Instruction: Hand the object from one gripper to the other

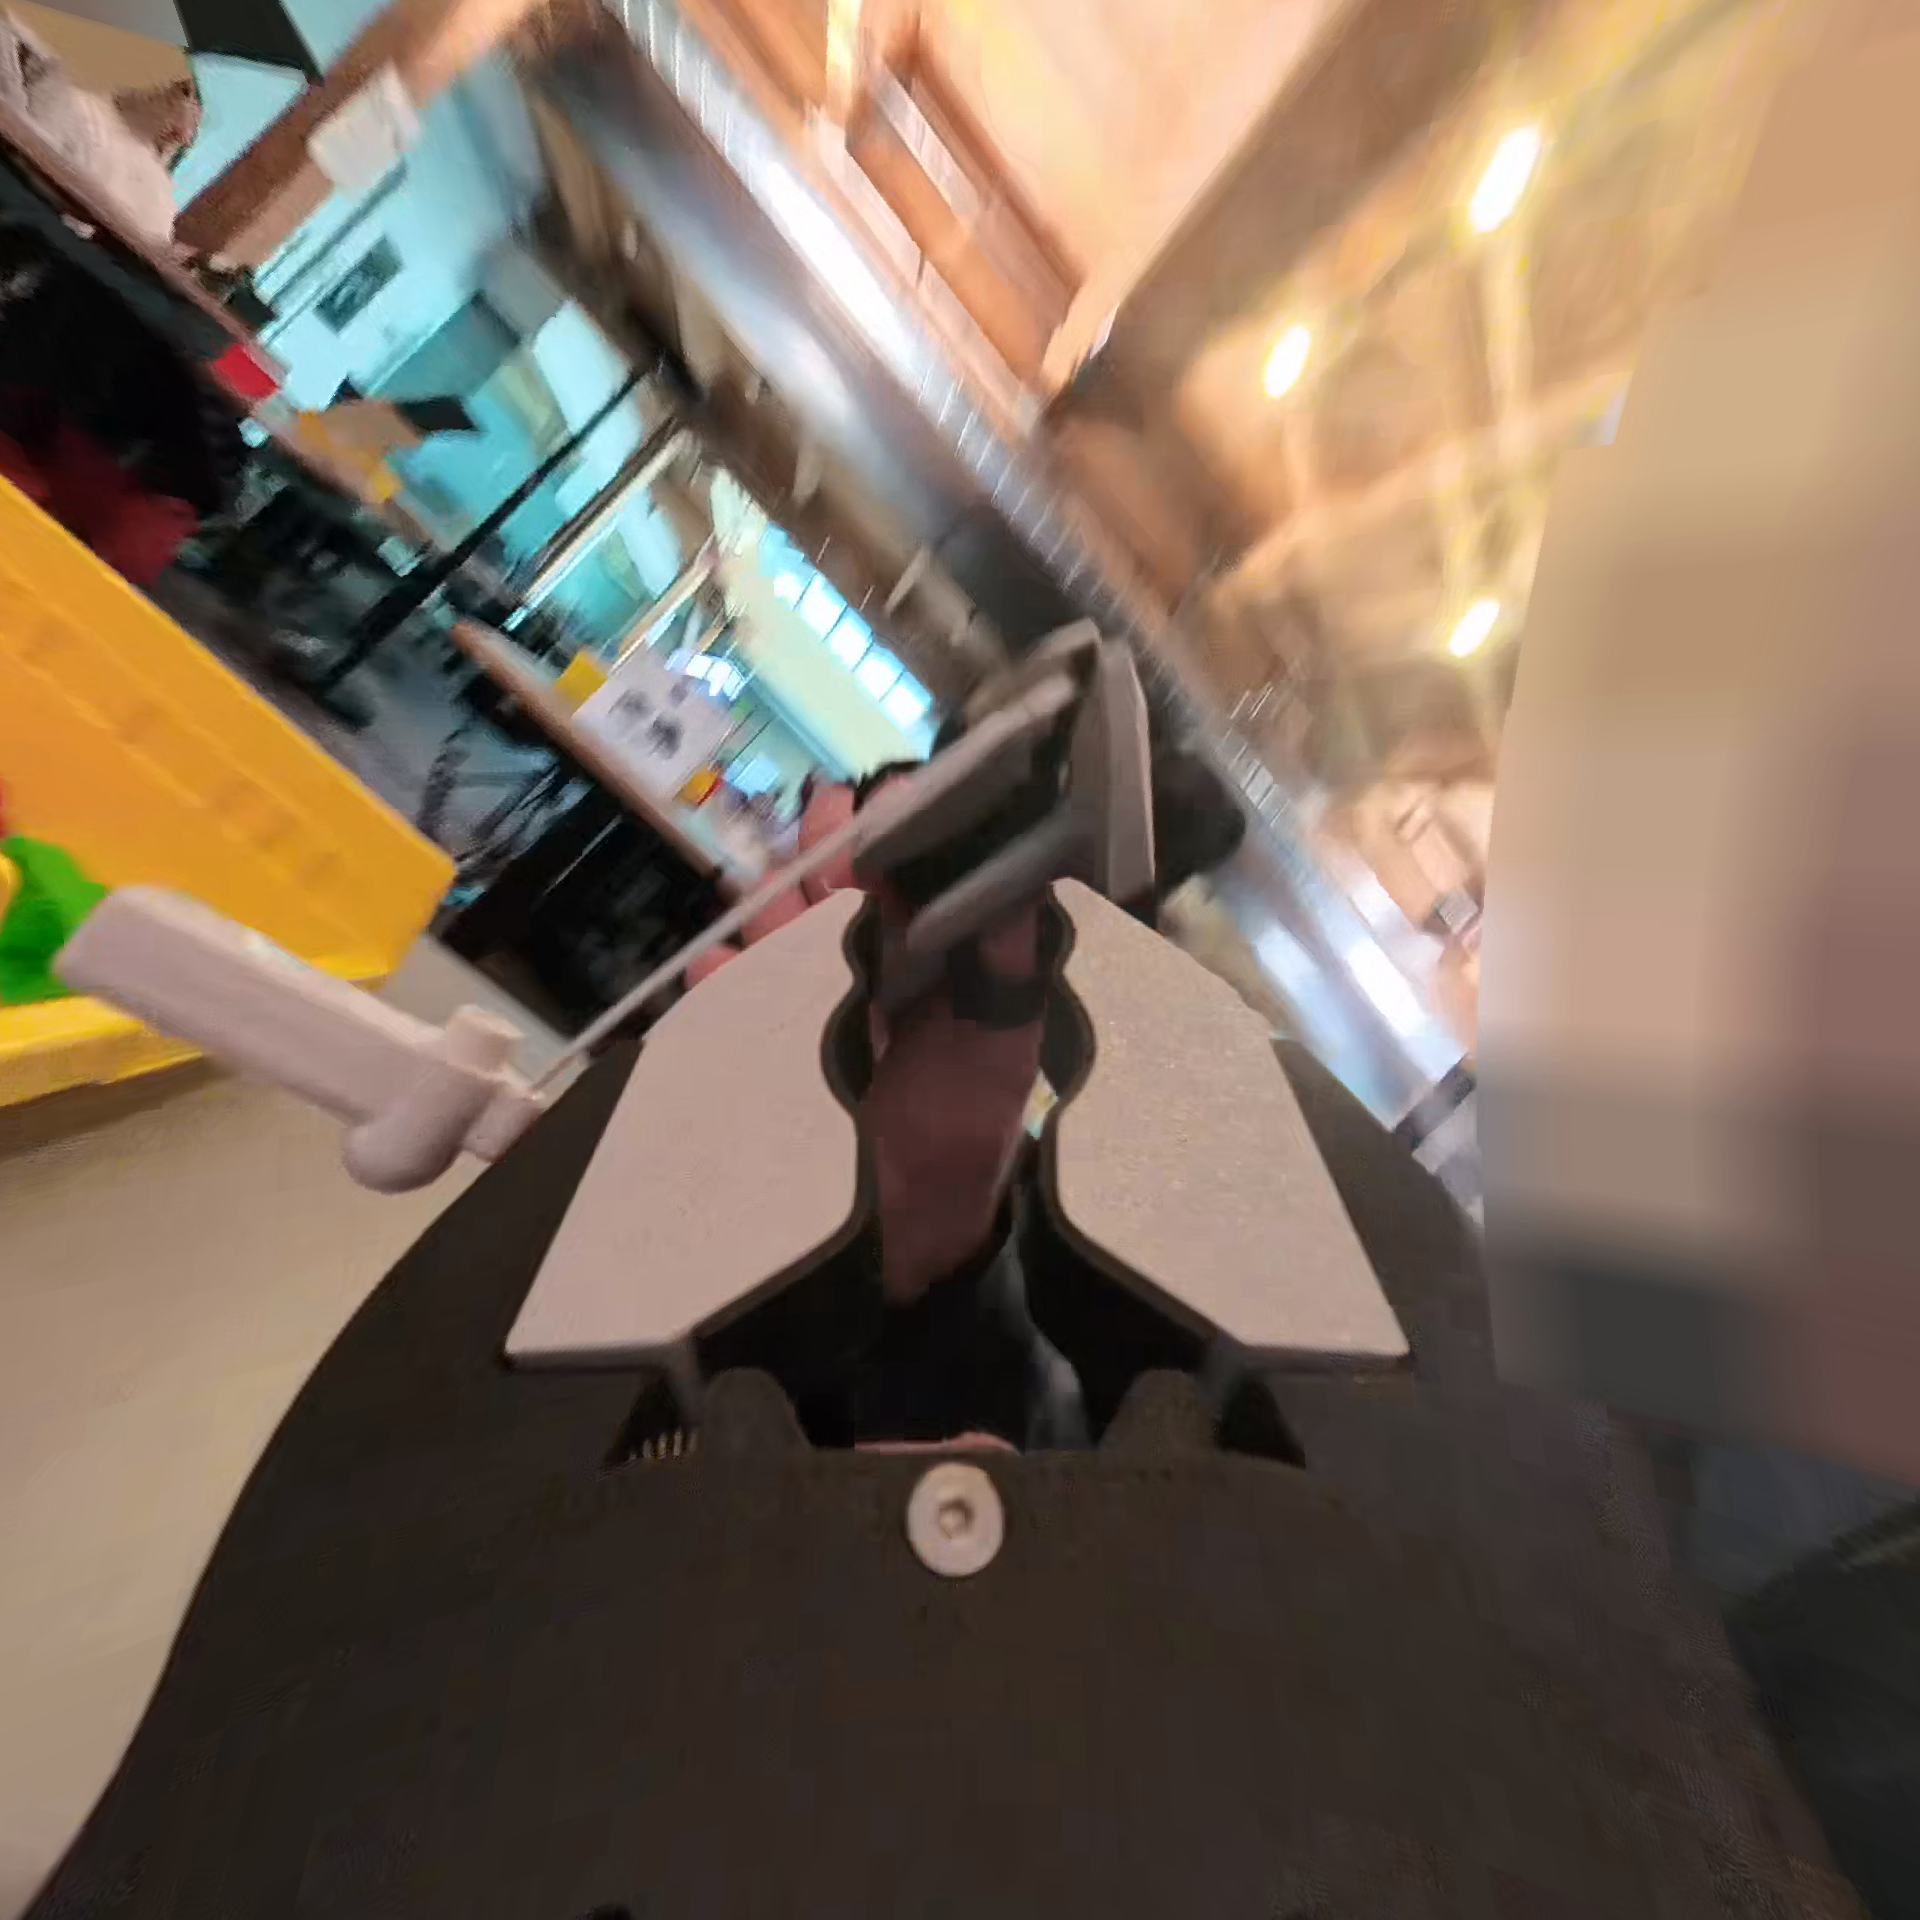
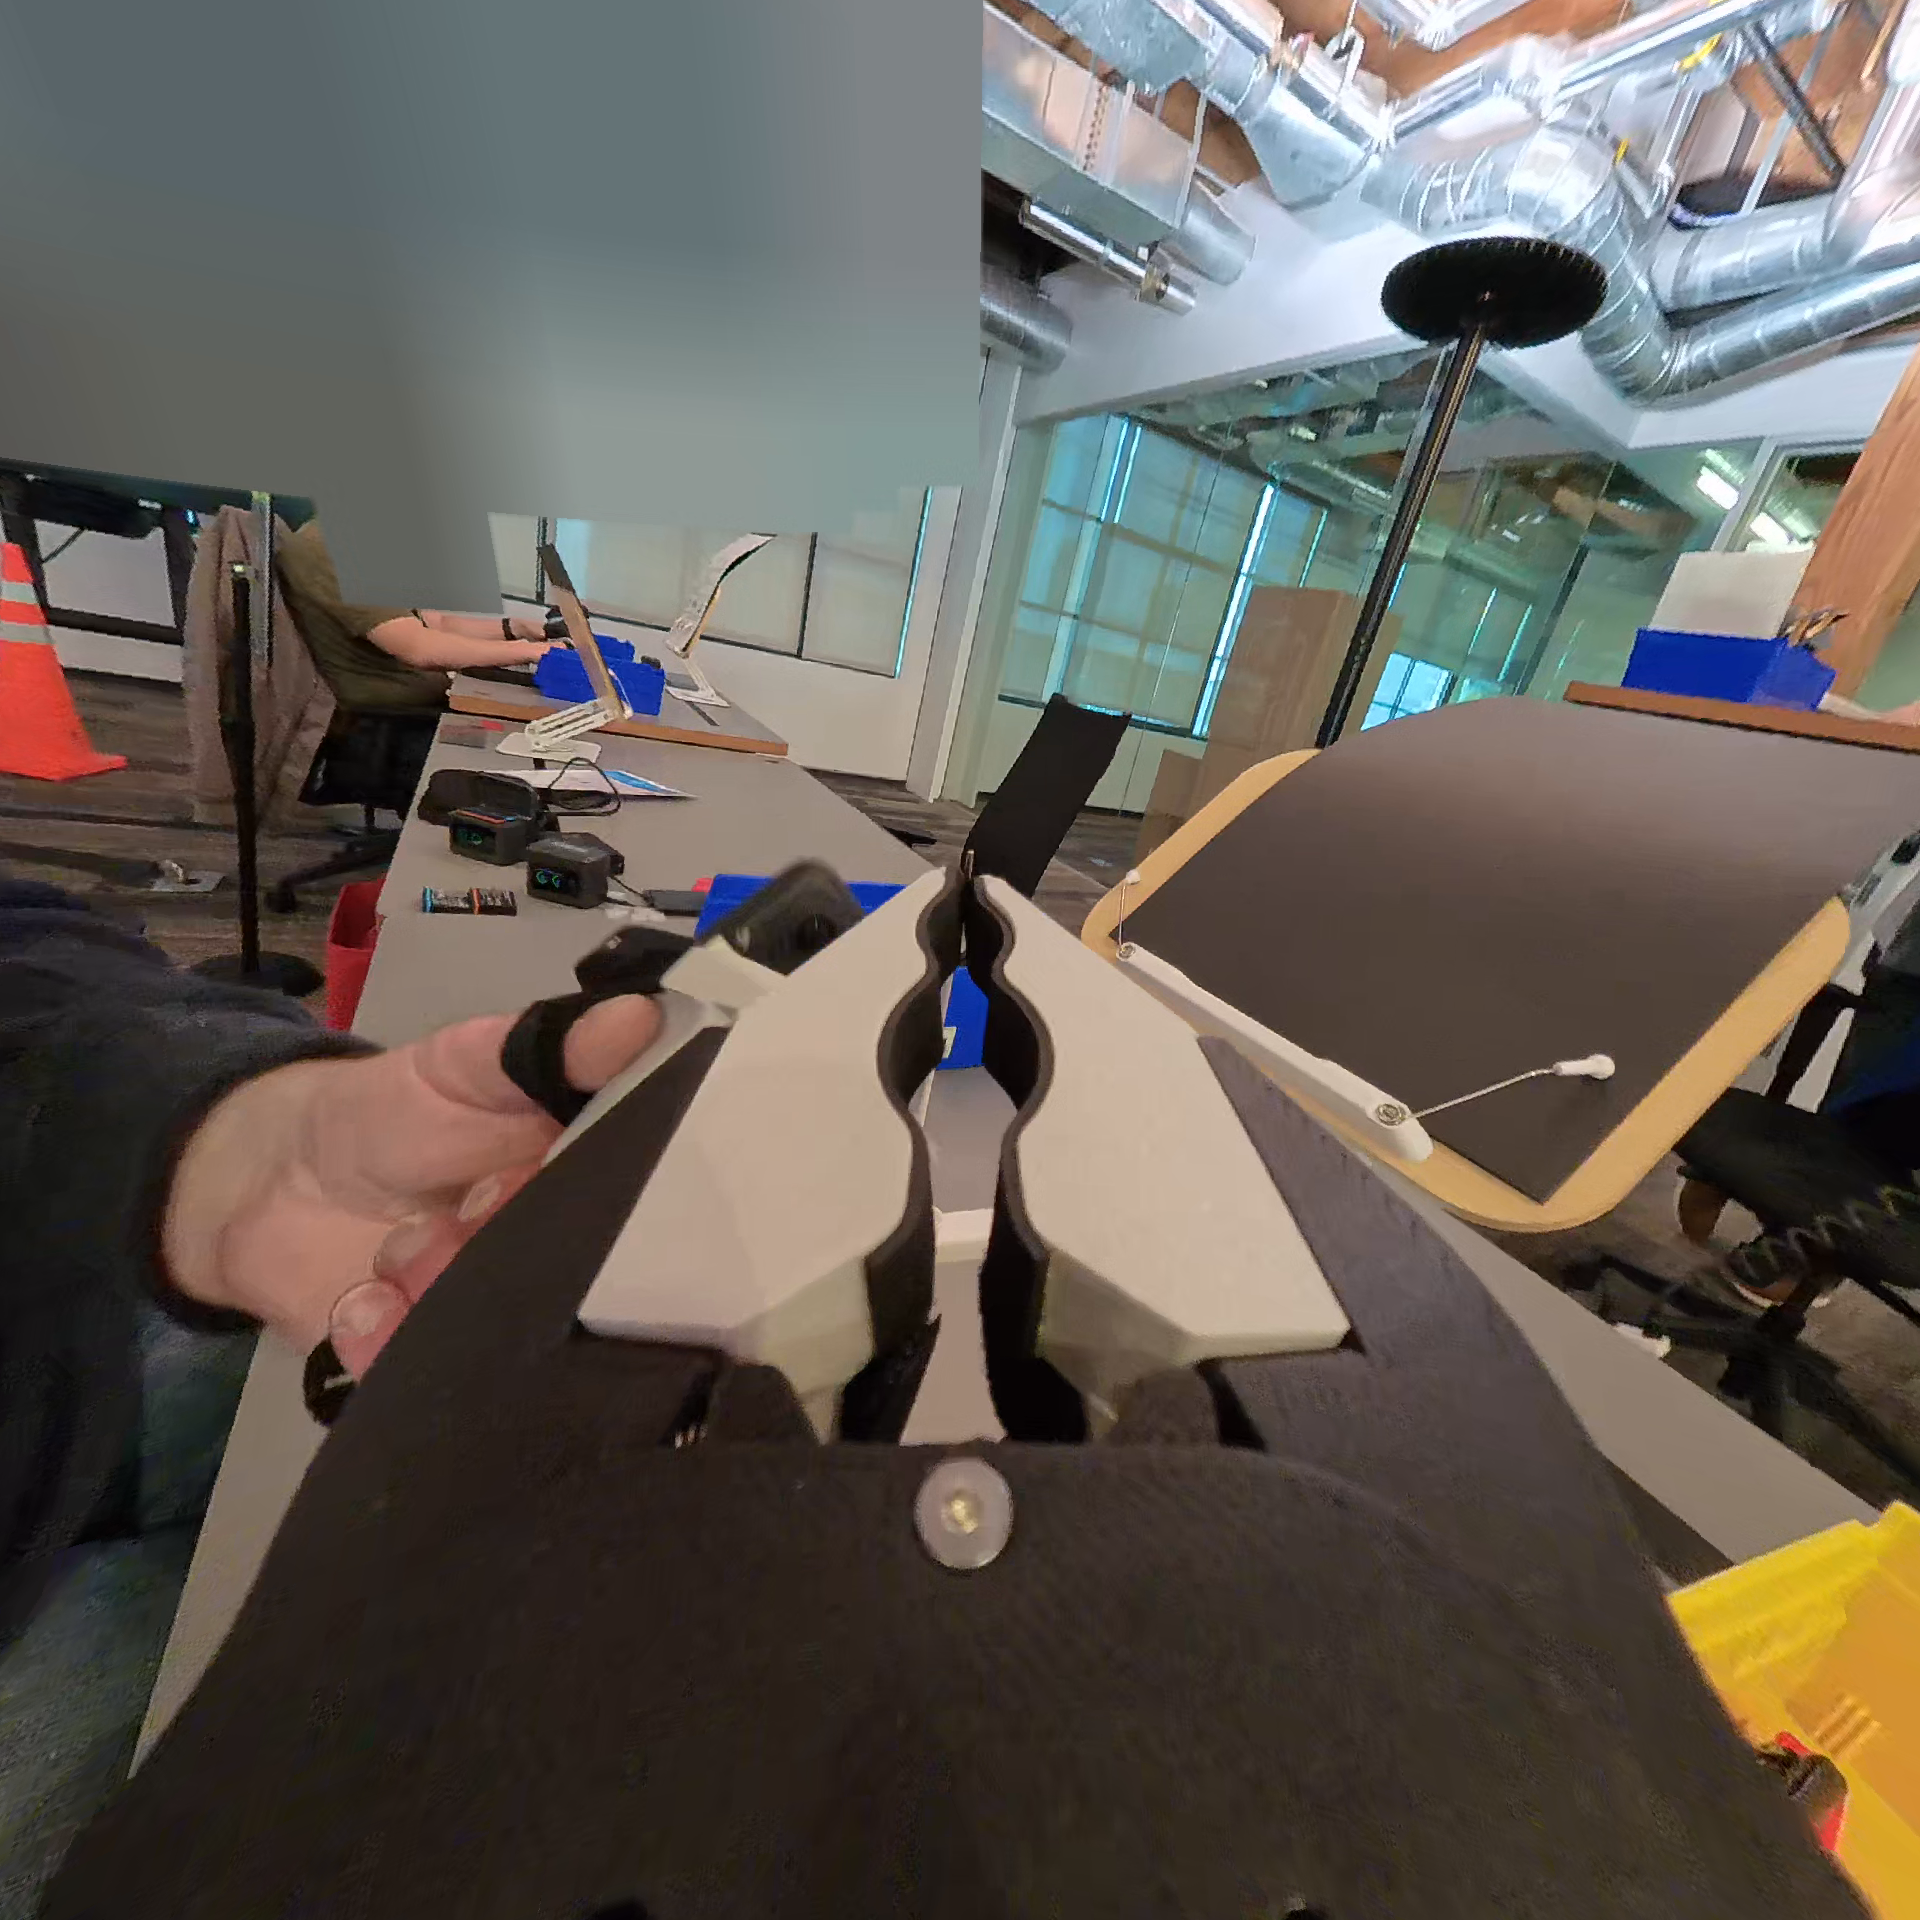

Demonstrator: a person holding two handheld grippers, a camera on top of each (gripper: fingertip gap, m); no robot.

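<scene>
Left wrist view: hand-held gripper (image 1: 961, 935) upturned.

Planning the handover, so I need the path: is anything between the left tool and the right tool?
Nothing visible. In the left wrist view, the right tool hangs just past the tips of the left tool, with only air between. The object itself is too blurred to make out.

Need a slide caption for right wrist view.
Right gripper, fingertips together, over a grey table; a hand at left, yellow bin lower right.
</scene>
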